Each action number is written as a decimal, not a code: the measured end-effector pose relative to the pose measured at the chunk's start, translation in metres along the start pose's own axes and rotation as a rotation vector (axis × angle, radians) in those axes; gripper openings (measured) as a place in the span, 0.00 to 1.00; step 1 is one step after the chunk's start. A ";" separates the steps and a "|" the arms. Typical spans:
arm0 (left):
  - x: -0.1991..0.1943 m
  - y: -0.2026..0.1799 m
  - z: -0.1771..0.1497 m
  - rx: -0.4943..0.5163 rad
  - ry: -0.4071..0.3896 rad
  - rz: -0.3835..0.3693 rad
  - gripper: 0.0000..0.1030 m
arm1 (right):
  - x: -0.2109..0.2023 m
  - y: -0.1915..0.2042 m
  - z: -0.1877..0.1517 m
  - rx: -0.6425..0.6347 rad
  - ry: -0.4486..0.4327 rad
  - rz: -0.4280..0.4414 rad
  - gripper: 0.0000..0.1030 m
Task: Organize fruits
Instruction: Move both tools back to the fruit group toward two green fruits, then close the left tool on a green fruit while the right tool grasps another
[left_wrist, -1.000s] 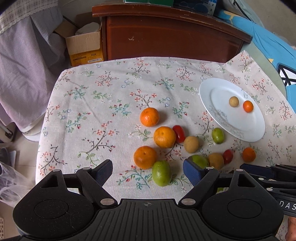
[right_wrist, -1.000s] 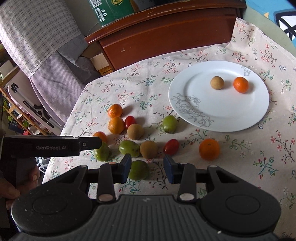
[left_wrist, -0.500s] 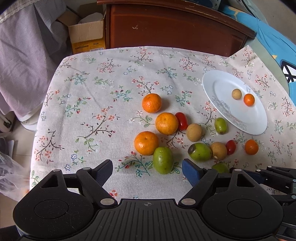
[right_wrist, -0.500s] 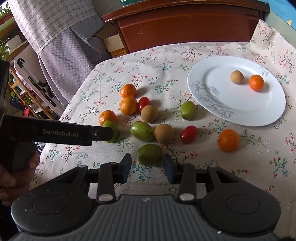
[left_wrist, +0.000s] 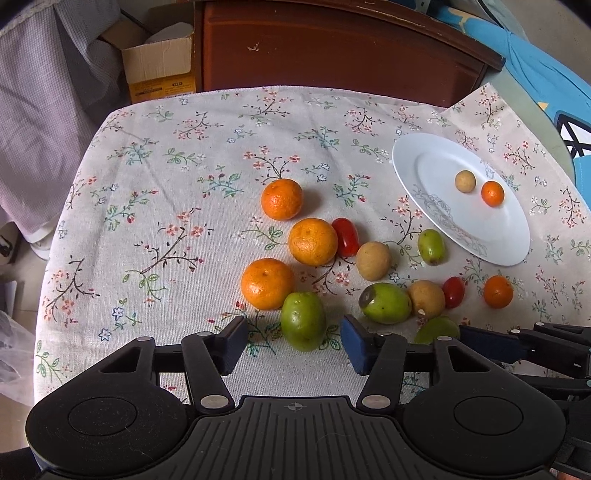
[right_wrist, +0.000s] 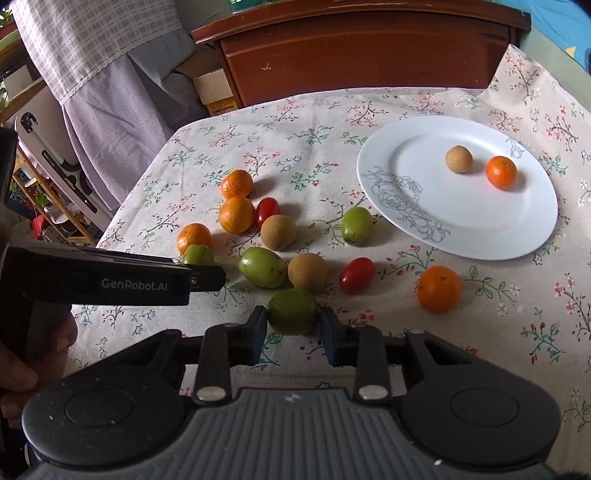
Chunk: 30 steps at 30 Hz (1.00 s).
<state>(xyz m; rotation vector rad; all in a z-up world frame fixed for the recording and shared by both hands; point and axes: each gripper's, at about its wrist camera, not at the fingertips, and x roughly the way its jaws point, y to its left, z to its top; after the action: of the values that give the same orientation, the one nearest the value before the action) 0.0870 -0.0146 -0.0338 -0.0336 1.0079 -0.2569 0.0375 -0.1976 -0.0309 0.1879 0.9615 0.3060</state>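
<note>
left gripper (left_wrist: 293, 341) – jaws closing, green fruit (left_wrist: 303, 320) sits between the pads w/ gaps both sides, not pinched yet. its long axis runs roughly away from the gripper, tilted slightly, near end between the fingertips. an orange (left_wrist: 267, 283) touches its far-left side.

right gripper (right_wrist: 293, 328) – jaws closing, nearly together on a second green fruit (right_wrist: 293, 311); both pads look to touch its flanks. long axis crosswise, pad to pad.

ahead of right gripper: brown fruit (right_wrist: 307, 272) just beyond the gripped one, green oval (right_wrist: 262, 267) to its left w/ long axis crosswise, cherry tomato (right_wrist: 357, 275) to the right, small orange (right_wrist: 439, 288) further right. white plate (right_wrist: 406, 206) far right ahead, holding a brown fruit and a small orange, apart from each other.

all on floral tablecloth (left_wrist: 166, 221). person's hand (right_wrist: 22, 369) holds left gripper's handle, seen at left in right wrist view.
</note>
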 end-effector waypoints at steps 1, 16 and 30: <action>0.000 0.000 0.000 -0.003 -0.004 -0.001 0.45 | 0.000 0.000 0.000 0.005 0.001 0.001 0.31; 0.000 -0.010 -0.003 0.036 -0.033 -0.006 0.25 | 0.001 -0.004 0.001 0.040 0.005 0.009 0.31; -0.012 -0.015 -0.002 0.060 -0.084 0.004 0.23 | 0.000 -0.001 0.002 0.031 0.001 0.030 0.31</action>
<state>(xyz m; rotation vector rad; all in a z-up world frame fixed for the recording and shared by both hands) 0.0765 -0.0267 -0.0228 0.0117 0.9167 -0.2798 0.0395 -0.1985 -0.0298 0.2304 0.9652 0.3186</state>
